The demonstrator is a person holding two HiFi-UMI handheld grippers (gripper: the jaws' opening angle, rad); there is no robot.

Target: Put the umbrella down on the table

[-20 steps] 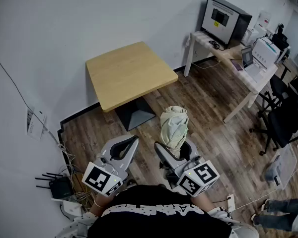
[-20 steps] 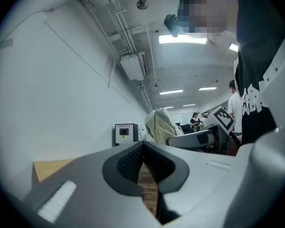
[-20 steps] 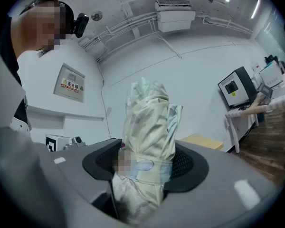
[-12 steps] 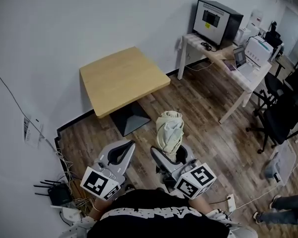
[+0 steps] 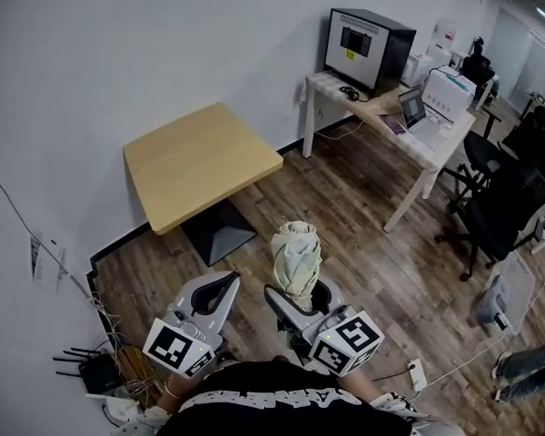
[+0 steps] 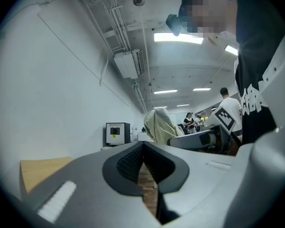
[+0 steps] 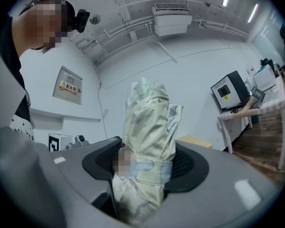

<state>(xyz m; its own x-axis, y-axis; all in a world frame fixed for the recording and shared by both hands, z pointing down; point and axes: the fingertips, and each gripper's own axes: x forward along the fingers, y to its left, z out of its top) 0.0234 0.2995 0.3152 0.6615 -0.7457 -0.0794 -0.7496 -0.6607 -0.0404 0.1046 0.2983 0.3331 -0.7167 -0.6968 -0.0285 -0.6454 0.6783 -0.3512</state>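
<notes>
Slippage is the chief hazard to be reckoned with. The folded pale umbrella is held upright in the right claw, whose jaws are spread wide and pressed on the bundled cloth near its strap. Most of the bundle stands above the grip. Loose, slick fabric is likely to give under the pads, so the umbrella could be tipped over, or let slide down through the jaws and dropped on the wooden floor. The wooden desk lies well apart from both claws, against the wall. Some carrying is therefore judged to be left, and each jolt on the way would add to the risk. If the umbrella were released close to the desk's edge, it might roll off. The left claw is held beside the right one, its jaws brought together on nothing, so no support is given by it.

Only in the head view are the bare desk top and the gap to it shown. Only in the right claw view can the pads be seen pressing the umbrella at its strap. In the left claw view the meeting of the left claw's jaws is made plain, and the umbrella is seen from the side.
</notes>
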